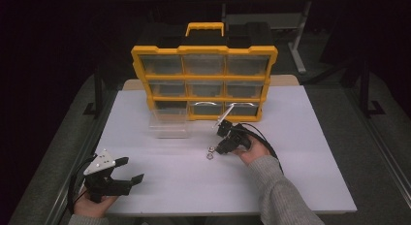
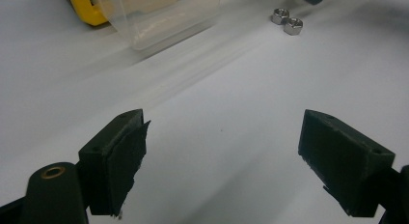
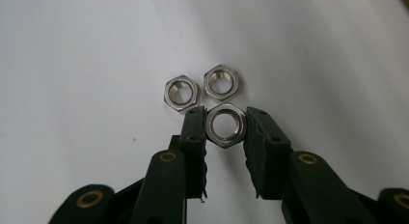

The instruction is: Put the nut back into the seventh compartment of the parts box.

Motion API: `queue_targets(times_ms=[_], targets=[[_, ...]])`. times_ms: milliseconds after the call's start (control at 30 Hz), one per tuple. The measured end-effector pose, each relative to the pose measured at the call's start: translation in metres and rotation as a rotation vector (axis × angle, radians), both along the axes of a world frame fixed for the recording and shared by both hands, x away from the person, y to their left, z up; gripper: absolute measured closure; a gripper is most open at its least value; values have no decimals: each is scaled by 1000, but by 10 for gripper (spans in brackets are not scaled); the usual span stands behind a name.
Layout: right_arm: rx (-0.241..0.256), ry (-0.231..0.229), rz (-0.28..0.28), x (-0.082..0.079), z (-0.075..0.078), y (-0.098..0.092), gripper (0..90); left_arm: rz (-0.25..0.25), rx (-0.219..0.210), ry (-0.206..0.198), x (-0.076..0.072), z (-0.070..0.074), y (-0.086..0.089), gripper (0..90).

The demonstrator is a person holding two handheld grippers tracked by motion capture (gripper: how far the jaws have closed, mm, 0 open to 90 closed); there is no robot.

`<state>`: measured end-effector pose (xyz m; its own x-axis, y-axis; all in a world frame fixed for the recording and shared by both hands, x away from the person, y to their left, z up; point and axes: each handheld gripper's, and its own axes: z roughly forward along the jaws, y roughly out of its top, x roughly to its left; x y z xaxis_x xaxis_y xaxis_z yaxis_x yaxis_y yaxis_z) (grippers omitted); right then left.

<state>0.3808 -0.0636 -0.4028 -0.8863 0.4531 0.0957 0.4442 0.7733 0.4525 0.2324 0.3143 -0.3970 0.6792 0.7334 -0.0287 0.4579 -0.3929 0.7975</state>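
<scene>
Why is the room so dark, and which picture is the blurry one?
High view: only the white table is lit, the room behind is black. Left gripper view: the clear drawer looks soft and blurry. Right gripper view: the three nuts are sharp and shiny with glare.

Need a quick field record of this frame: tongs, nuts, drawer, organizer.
right tongs: closed on one nut, low at the table
other nuts: two lying flat on the table just beyond the held one
left tongs: open, holding nothing, near the table's front left
drawer: clear, pulled out of the organizer, on the table in front of it
organizer: yellow frame, upright, bottom-left slot open
table: white top
</scene>
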Motion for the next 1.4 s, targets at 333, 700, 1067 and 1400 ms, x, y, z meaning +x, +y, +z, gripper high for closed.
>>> queue_targets(times_ms=[333, 700, 1067, 1400], targets=[[49, -11, 18, 11, 33, 5, 691, 2, -1, 1, 0, 0, 0, 167], [80, -29, 51, 34, 72, 32, 691, 11, -13, 2, -1, 1, 1, 168], [84, -40, 92, 53, 94, 78, 691, 10, -12, -2, -1, 1, 1, 173], [77, -3, 99, 67, 88, 122, 691, 7, -13, -5, -1, 1, 1, 172]])
